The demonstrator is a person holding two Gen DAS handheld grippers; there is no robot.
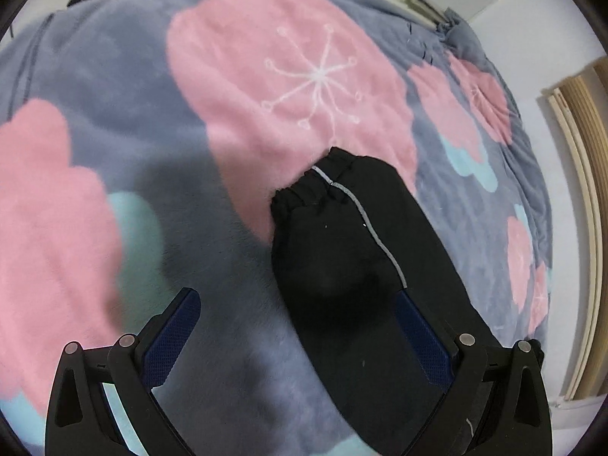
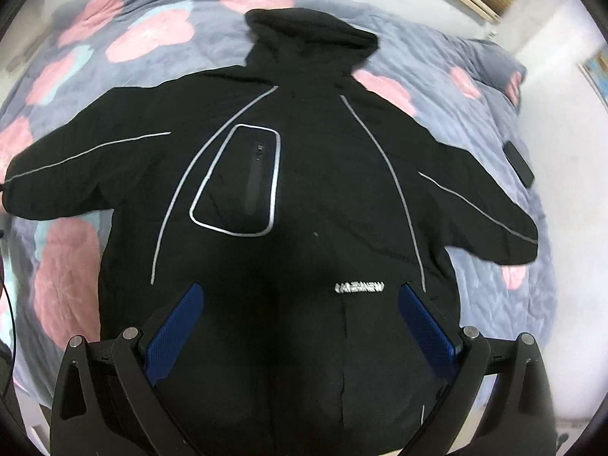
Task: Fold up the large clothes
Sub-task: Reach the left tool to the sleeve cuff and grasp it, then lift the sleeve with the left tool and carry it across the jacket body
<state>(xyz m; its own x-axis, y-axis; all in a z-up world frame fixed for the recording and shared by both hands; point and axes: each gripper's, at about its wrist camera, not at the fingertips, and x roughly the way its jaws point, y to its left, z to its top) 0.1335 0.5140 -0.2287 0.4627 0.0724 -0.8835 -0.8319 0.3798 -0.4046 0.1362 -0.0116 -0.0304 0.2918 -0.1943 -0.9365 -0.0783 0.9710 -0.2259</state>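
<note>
I see the left gripper (image 1: 296,334) wide, empty, over a sleeve (image 1: 342,235) at lower centre | right gripper (image 2: 300,326) wide, empty, above the jacket (image 2: 304,174) spread flat mid-frame on the blanket (image 2: 159,34)

The jacket (image 2: 304,190) is black with thin silver-grey piping. The blanket (image 1: 114,95) is grey-blue with pink flowers and pale turquoise patches. Blue pads (image 2: 176,332) line black tongs.
</note>
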